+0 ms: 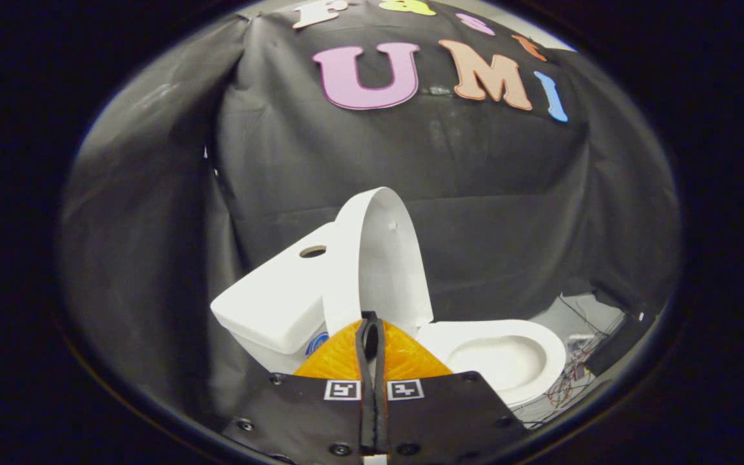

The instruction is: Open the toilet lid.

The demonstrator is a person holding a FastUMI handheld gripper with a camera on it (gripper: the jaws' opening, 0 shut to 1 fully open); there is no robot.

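Fingers [372,336] closed together, empty, before raised lid [382,258]

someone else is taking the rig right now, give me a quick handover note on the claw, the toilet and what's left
Claw: fingers pressed together, nothing between them, its tip in front of the lower edge of the raised lid; touching or not cannot be told.
White plastic toilet lid: swung up, standing about upright and close against the white ceramic tank.
White toilet seat: down on the bowl, beyond the fingers and to one side.
Done: the lid is open.
Left: probably just back the claw away and check that the lid stays up by itself.
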